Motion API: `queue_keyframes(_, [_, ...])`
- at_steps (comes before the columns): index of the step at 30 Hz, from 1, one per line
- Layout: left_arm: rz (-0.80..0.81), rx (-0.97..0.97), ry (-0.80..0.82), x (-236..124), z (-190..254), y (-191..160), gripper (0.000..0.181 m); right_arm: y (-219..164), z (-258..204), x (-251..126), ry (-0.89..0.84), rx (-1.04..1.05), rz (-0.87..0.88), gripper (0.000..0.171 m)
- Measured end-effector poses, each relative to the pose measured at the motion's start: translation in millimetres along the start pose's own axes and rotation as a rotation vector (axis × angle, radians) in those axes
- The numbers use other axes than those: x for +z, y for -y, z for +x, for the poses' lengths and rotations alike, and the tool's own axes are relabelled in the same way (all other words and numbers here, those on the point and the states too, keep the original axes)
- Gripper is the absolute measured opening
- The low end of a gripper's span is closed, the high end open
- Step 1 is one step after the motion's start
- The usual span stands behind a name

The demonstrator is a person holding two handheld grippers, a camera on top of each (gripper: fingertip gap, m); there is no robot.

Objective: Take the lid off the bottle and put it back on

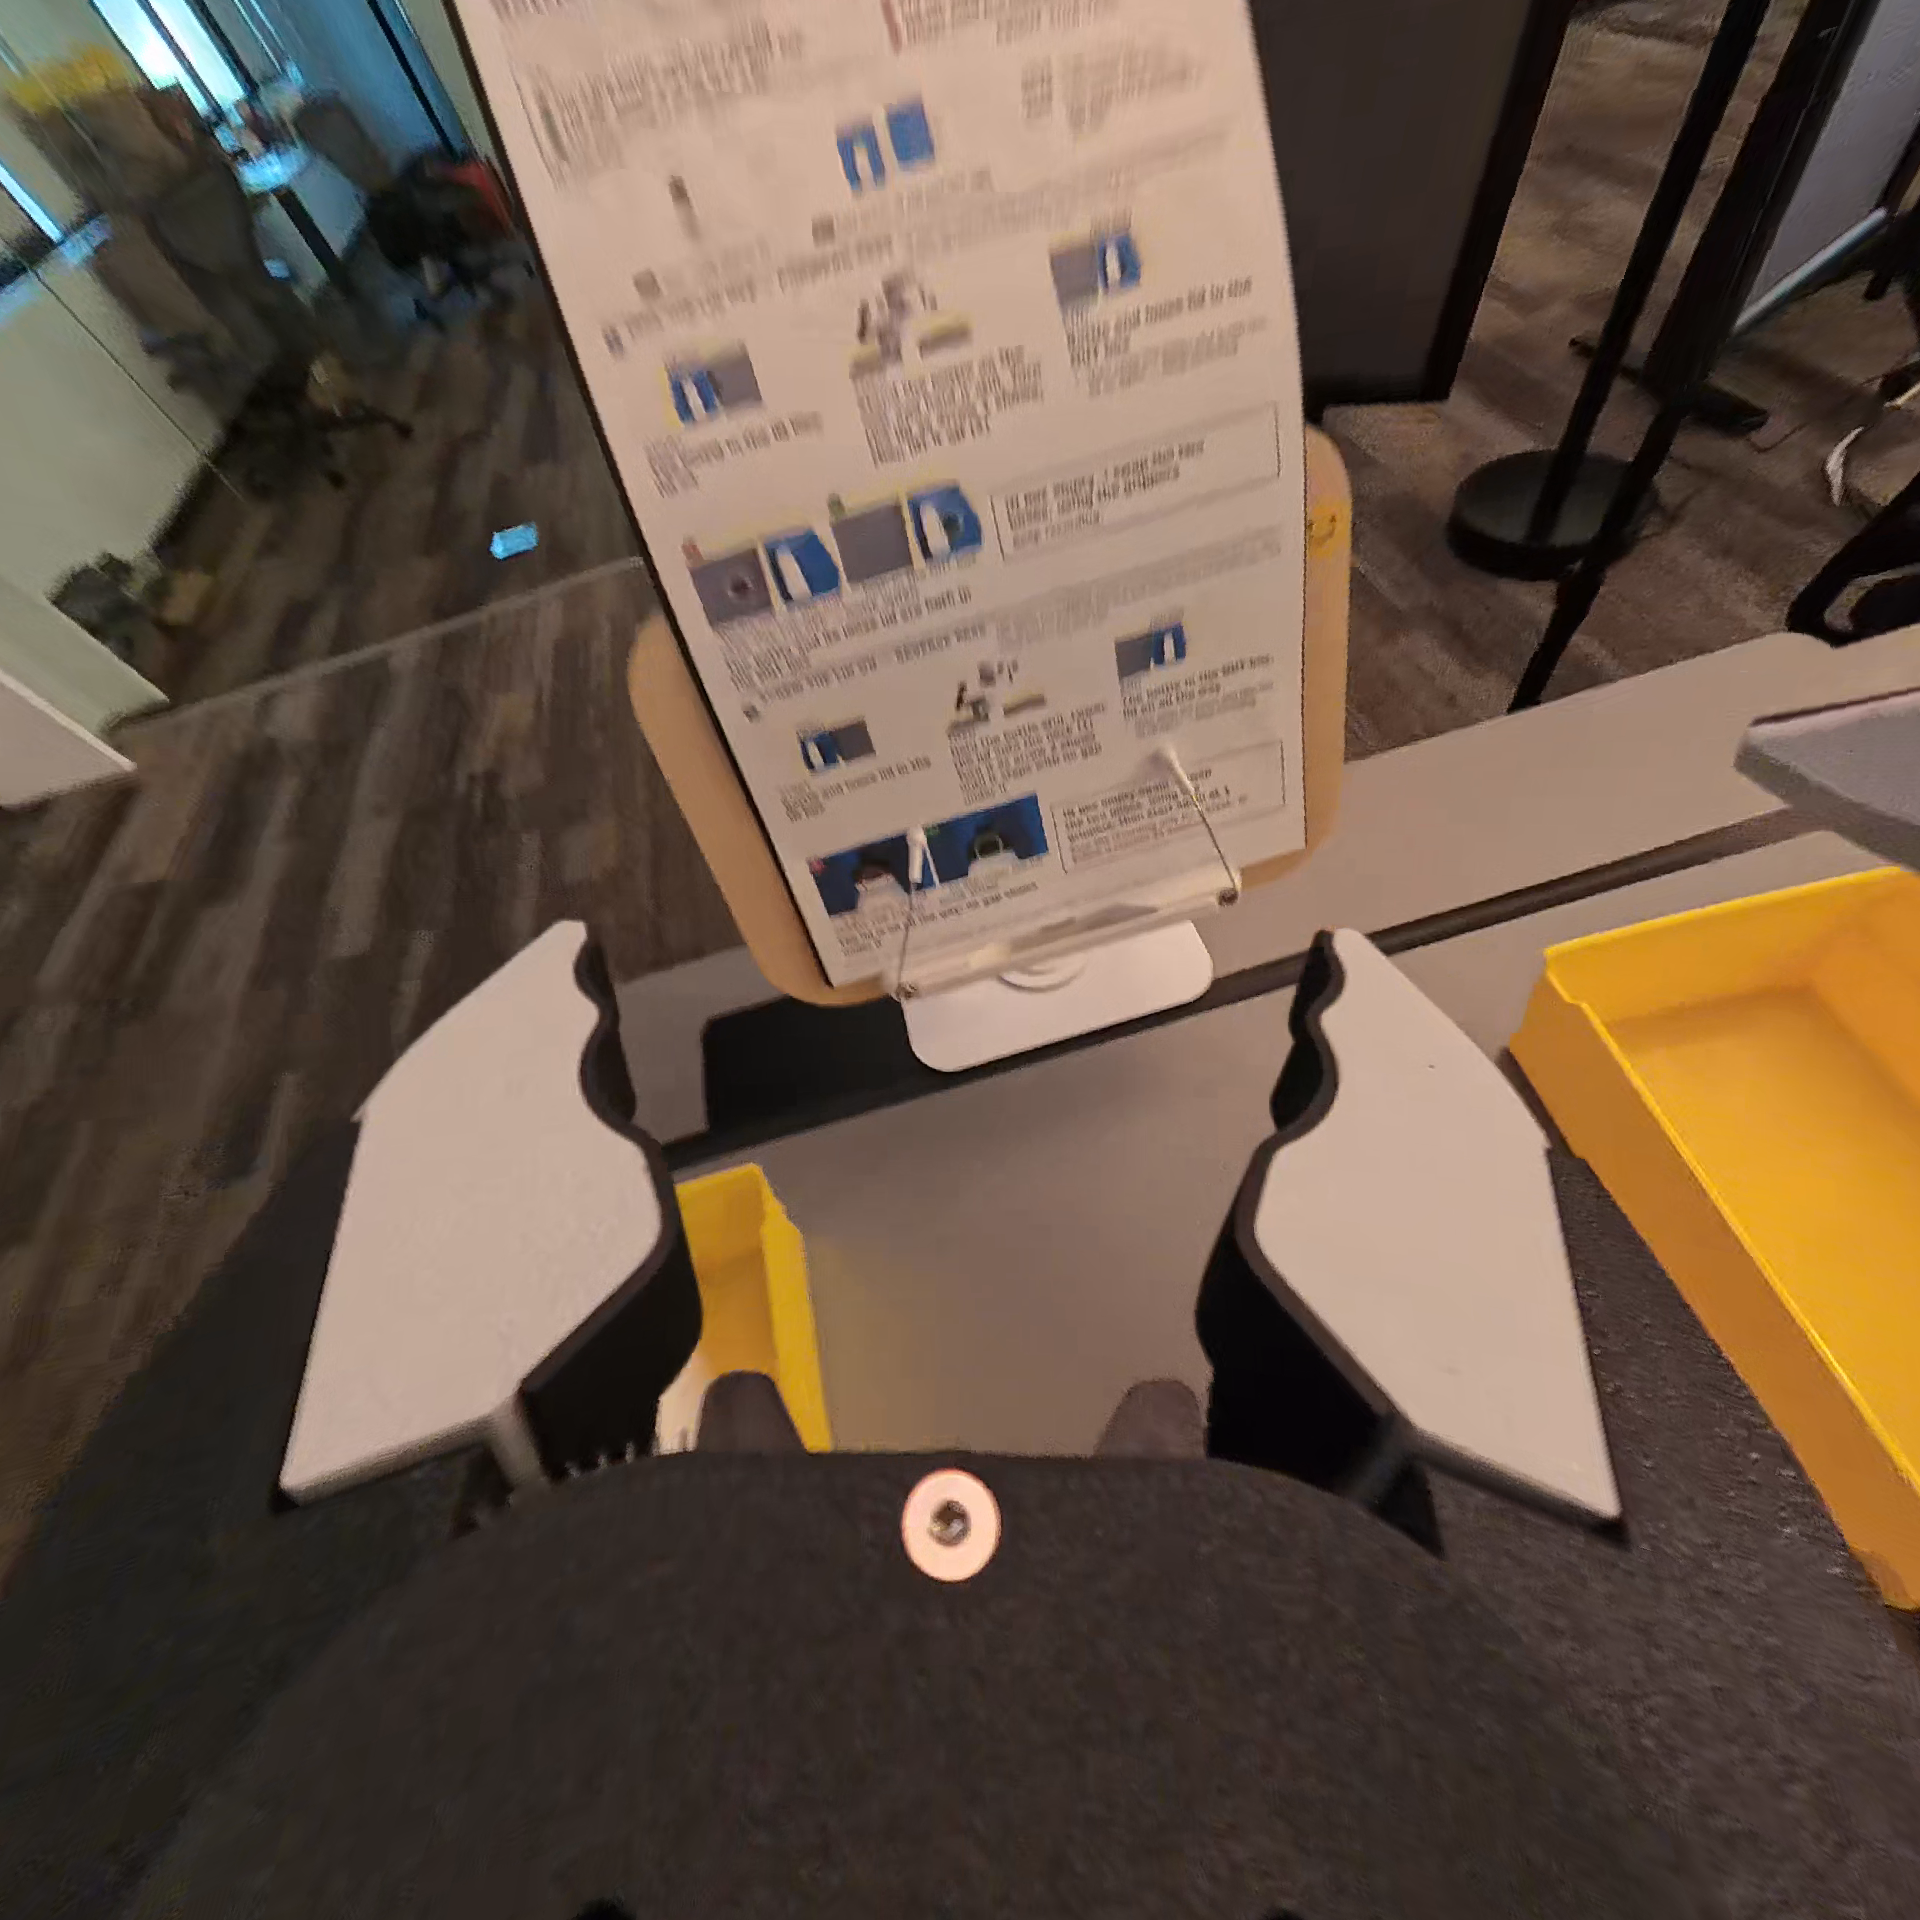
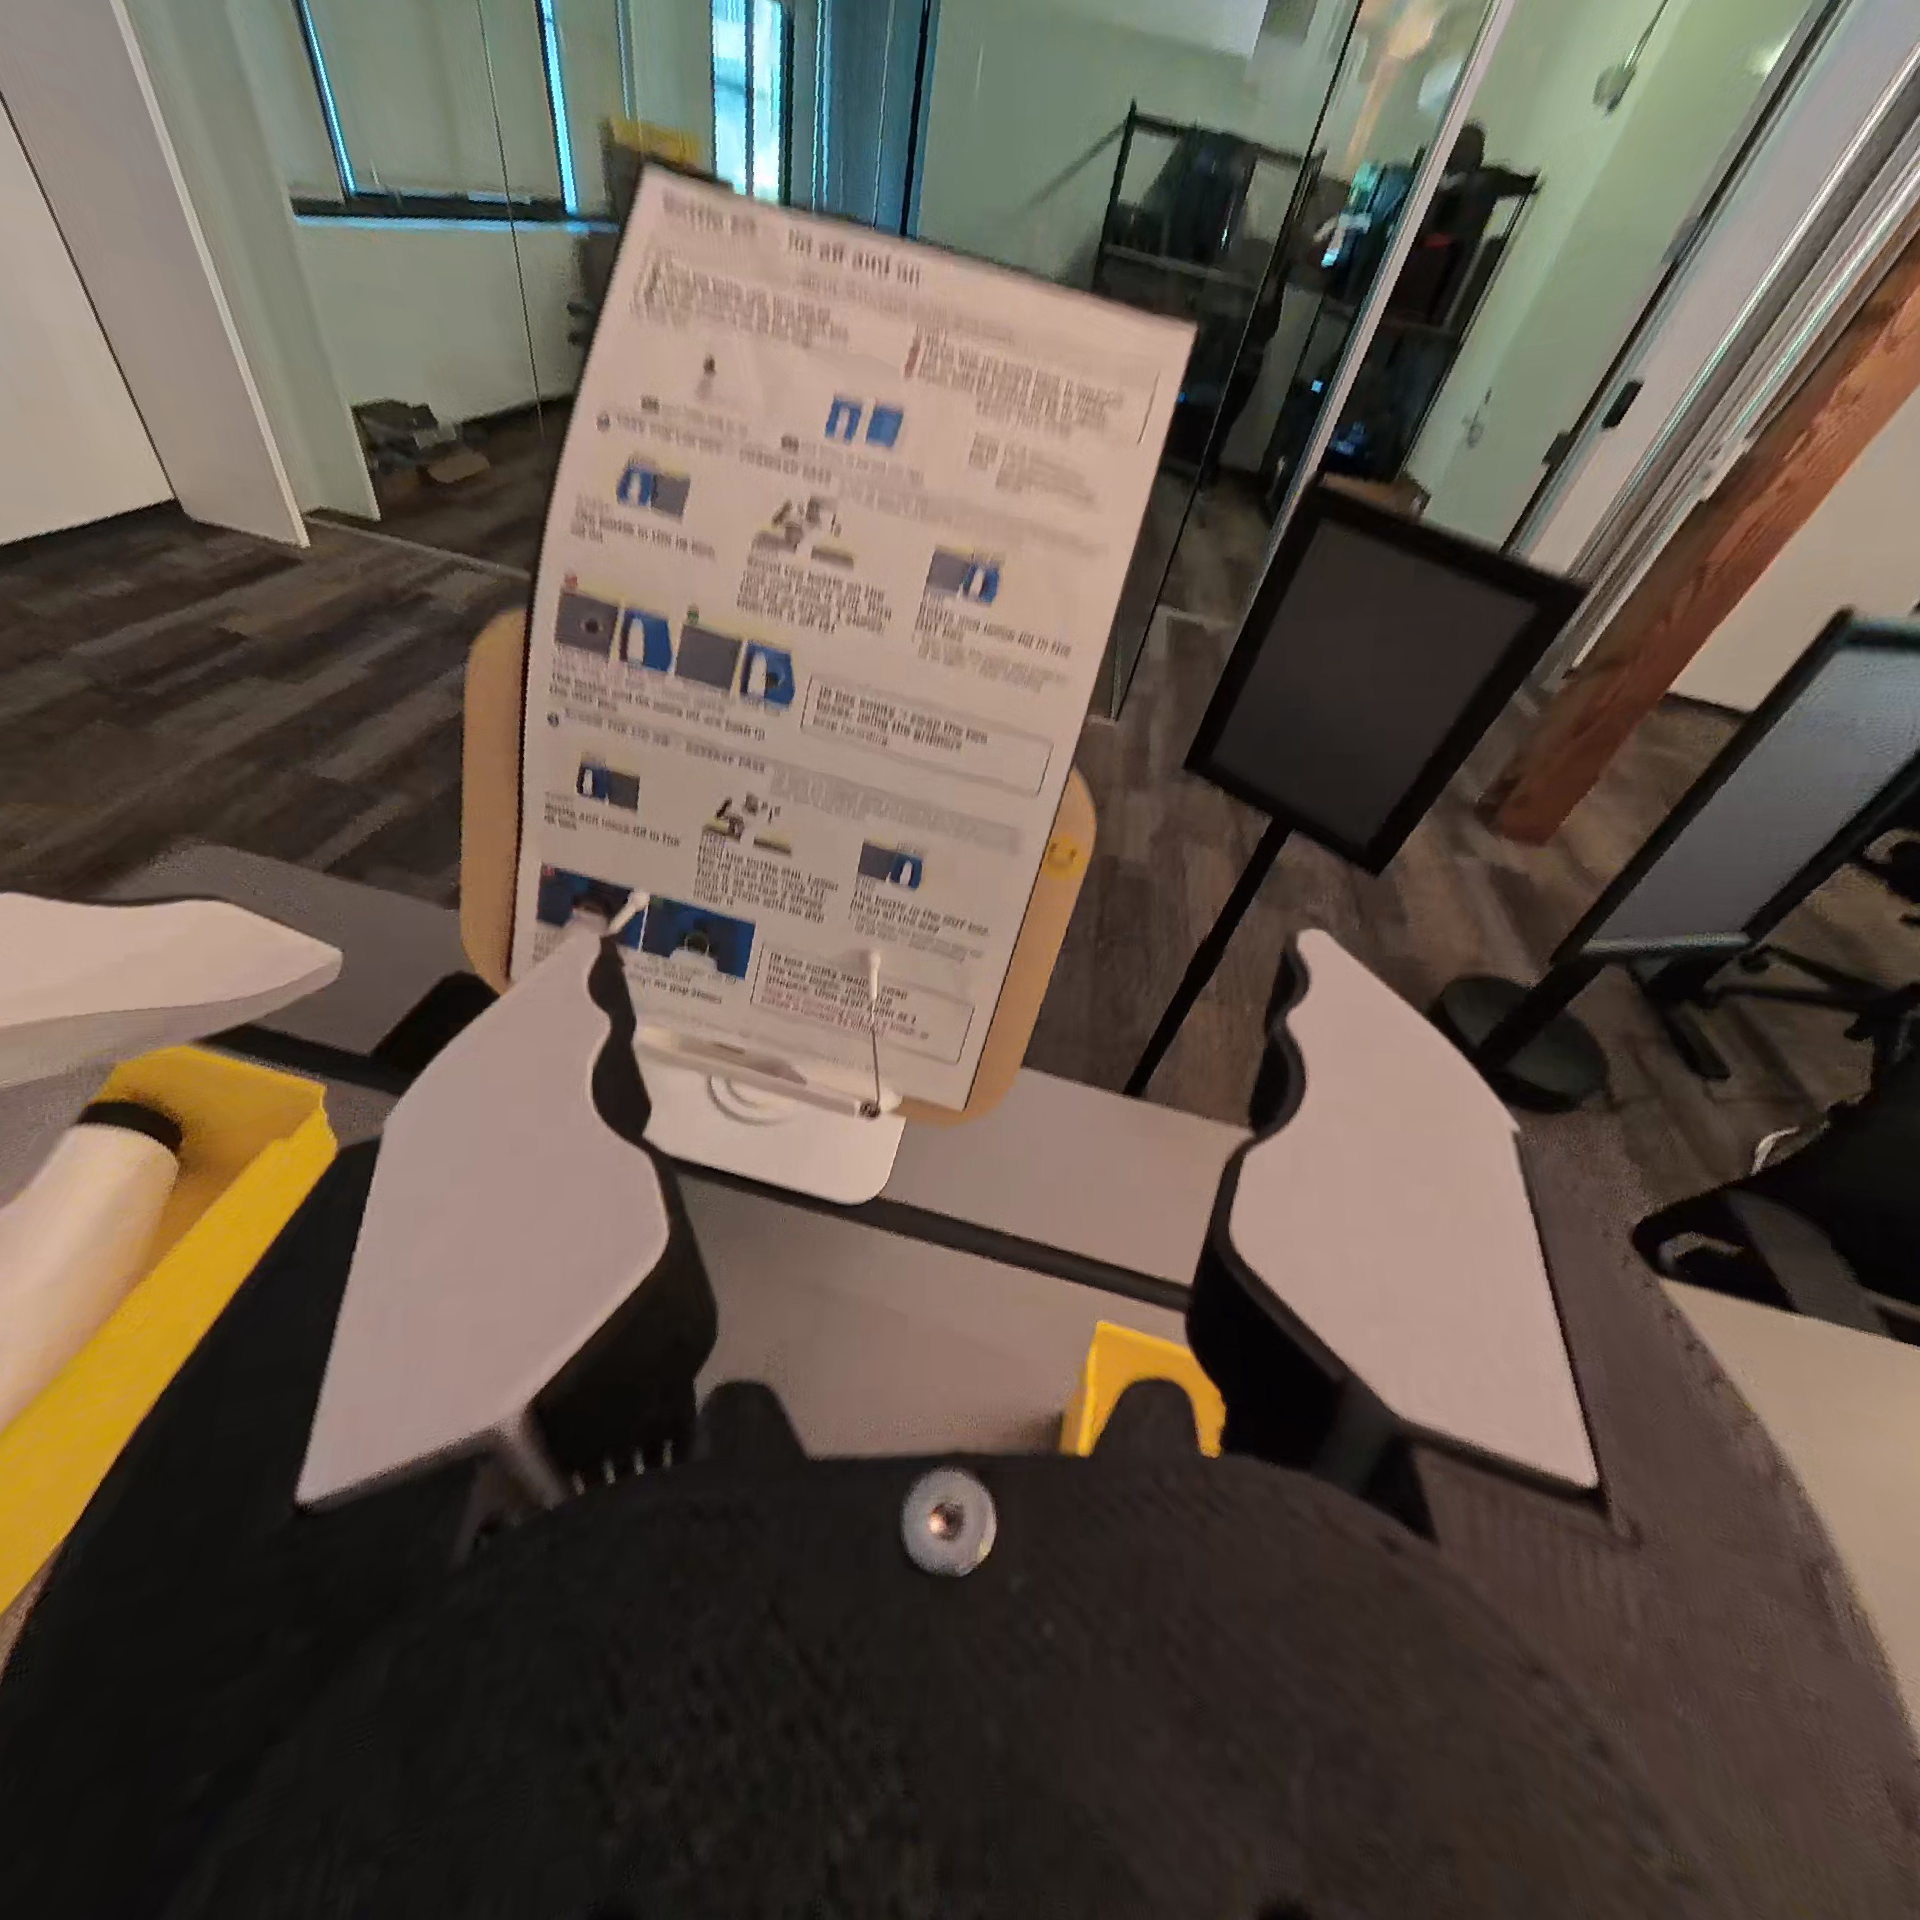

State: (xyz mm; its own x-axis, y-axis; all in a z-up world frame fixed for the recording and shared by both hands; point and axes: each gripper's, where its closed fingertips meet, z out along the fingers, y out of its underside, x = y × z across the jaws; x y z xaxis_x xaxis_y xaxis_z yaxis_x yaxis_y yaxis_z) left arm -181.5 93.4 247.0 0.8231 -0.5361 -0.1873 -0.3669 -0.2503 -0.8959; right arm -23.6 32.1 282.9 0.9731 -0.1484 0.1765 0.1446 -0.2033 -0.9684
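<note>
Left view, tongs: left tongs (image 1: 956, 1049) gaping wide, gripping nothing, hovering above the grey table (image 1: 987, 1278).
Left view, bins: peeking out between the two fingers on the near left, a corner of a yellow bin (image 1: 753, 1299); lying on the right, a second, larger yellow bin (image 1: 1704, 1153), showing nothing inside.
Left view, bottle: not showing plainly here; only a small white patch (image 1: 681, 1418) at the left finger's base, too little to call.
Left view, far side: standing upright at the far edge, a printed instruction sheet (image 1: 935, 468) on a white stand (image 1: 1060, 1003).
Right view, tongs: right tongs (image 2: 945, 1049) likewise spread wide and gripping nothing, pointing toward the sheet.
Right view, bottle: lying on its side in the left yellow bin (image 2: 197, 1236), a white bottle (image 2: 73, 1236) with its black lid (image 2: 130, 1127) on and facing the far side.
Right view, bottle against tongs: sitting well to the left of the right tongs, below and near a pale finger (image 2: 156, 977) of the left tongs at the left edge; touching neither.
Right view, near right: poking up between the fingers, a yellow bin corner (image 2: 1138, 1387).
Step in hand: judging by the lid being on and both tongs idle, approaching before the first grasp.
Next move: likely calling for the left tongs dropping over the bottle's body and closing, then lifting it upright so the right tongs can take the lid.
</note>
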Motion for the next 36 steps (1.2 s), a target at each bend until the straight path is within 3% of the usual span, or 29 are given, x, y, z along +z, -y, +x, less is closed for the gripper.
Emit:
queue_keyframes(8, [-0.109,-0.131,-0.021,79,21,-131,0.127,-111,-31,44,0.010,0.055,-0.117,0.116])
queue_keyframes(17, [-0.233,-0.226,0.044,128,36,-265,0.132,-269,-69,76,0.024,0.118,-0.406,0.116])
queue_keyframes(27, [-0.340,-0.274,0.087,136,35,-330,0.135,-373,-98,78,0.044,0.236,-0.574,0.117])
queue_keyframes(36, [-0.439,-0.299,0.068,139,38,-363,0.141,-408,-114,76,0.058,0.263,-0.686,0.125])
